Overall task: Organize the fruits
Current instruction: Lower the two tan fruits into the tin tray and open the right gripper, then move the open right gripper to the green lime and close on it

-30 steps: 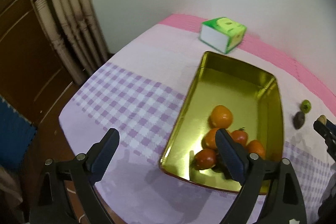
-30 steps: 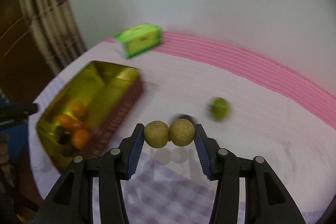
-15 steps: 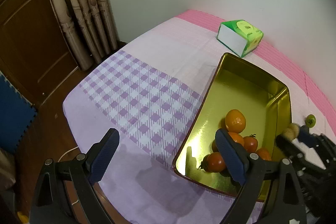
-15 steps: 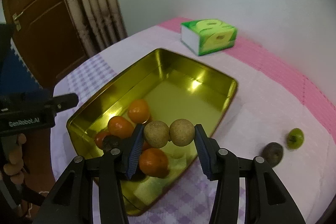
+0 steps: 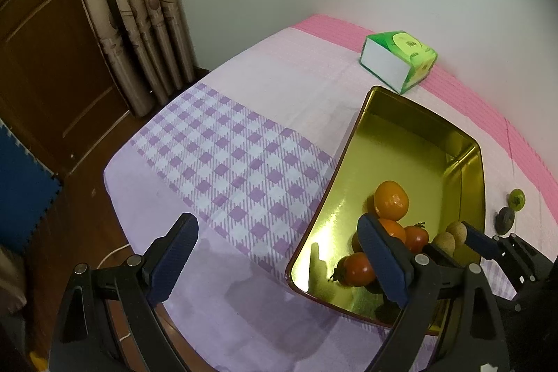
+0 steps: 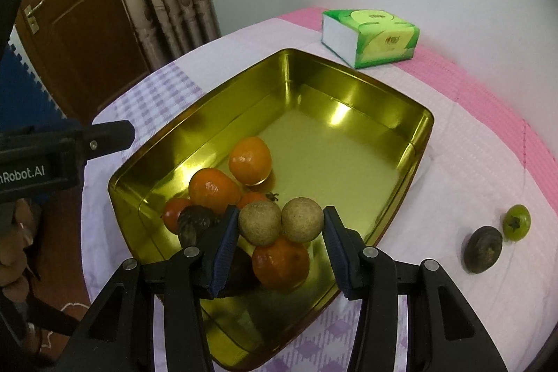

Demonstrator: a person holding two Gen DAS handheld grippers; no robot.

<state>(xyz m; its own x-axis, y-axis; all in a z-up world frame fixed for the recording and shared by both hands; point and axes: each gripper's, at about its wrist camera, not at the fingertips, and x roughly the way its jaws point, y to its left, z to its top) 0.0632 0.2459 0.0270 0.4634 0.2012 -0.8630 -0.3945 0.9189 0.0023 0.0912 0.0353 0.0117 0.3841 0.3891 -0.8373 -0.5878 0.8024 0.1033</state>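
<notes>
Above the near end of the gold tin tray (image 6: 401,124), the right gripper (image 6: 280,225) is closed on a pair of tan round fruits (image 6: 279,222), which sit side by side and touch each other, one against each pad. Directly below them the tray holds three oranges (image 6: 250,159), at least two red tomatoes (image 5: 359,269) and a dark wrinkled fruit (image 6: 195,218), all grouped at the near end; the far end of the tray is bare metal. The left gripper (image 5: 275,258) hangs at the tray's left side with its jaws wide apart and nothing between them; one finger is over the purple checked tablecloth (image 5: 226,156), the other over the tray. On the cloth to the right of the tray lie a dark round fruit (image 6: 482,249) and a small green fruit (image 6: 516,222), just beside each other. A green tissue box (image 6: 373,37) stands beyond the tray's far end.
</notes>
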